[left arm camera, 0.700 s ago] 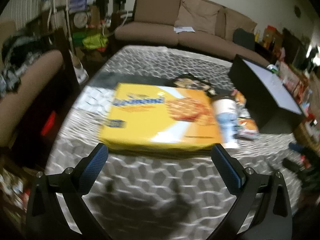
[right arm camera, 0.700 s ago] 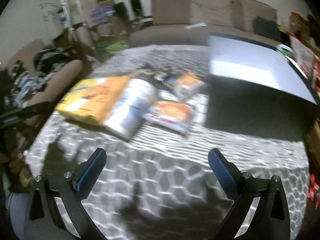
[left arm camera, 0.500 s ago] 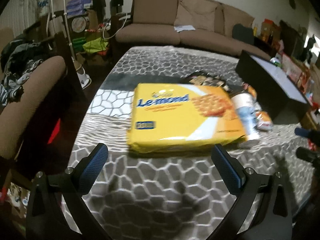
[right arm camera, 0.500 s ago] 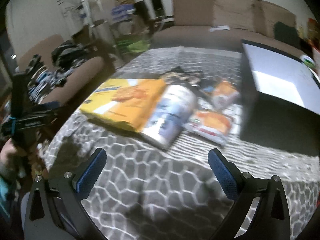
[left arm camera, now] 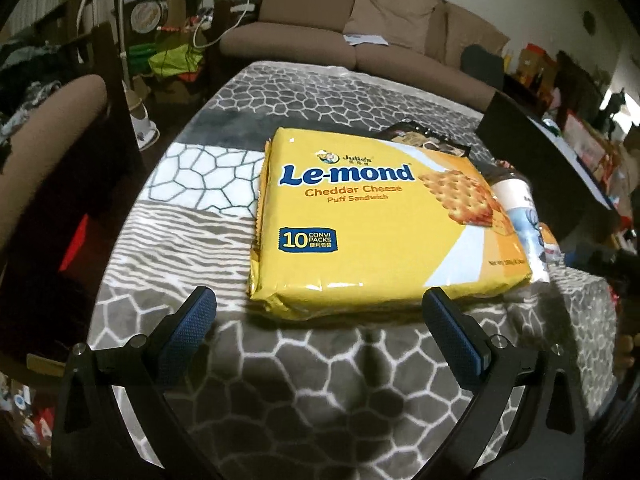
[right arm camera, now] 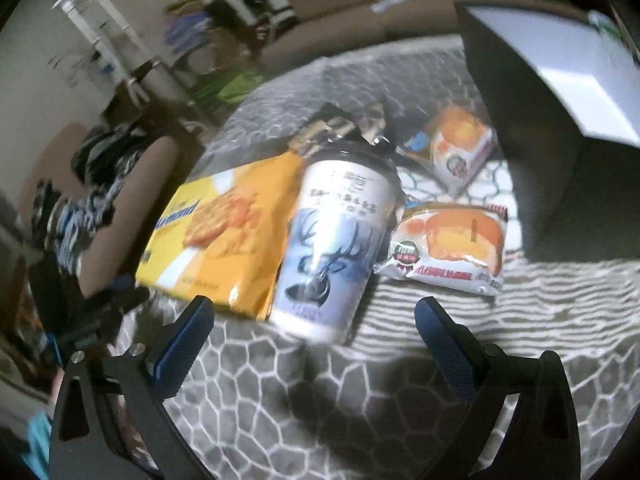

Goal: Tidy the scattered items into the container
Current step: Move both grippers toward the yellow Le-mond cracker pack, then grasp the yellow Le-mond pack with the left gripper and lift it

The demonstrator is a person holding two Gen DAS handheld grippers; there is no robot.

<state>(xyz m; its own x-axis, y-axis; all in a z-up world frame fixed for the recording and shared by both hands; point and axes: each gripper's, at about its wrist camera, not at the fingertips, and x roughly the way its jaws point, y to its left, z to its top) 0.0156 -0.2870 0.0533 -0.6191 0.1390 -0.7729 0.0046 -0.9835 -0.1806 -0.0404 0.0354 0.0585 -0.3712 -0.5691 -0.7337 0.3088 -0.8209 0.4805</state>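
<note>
A yellow Le-mond cracker pack (left arm camera: 372,220) lies flat on the patterned tablecloth; it also shows in the right wrist view (right arm camera: 224,232). My left gripper (left arm camera: 318,330) is open and empty just in front of its near edge. A white cup with a blue deer print (right arm camera: 332,248) lies on its side beside the pack, seen also in the left wrist view (left arm camera: 520,216). My right gripper (right arm camera: 314,334) is open and empty right before the cup's base. Two bread packets (right arm camera: 452,248) (right arm camera: 460,152) lie right of the cup. The black container (right arm camera: 560,120) stands at the right.
A dark snack packet (left arm camera: 424,140) lies behind the yellow pack. A brown sofa (left arm camera: 360,24) stands beyond the table. A padded chair (left arm camera: 44,140) stands at the table's left edge. The tablecloth (left arm camera: 320,380) lies below both grippers.
Both grippers have moved closer to the table items. The left one now faces the yellow pack squarely; the right one has closed in on the lying cup. Both stay open.
</note>
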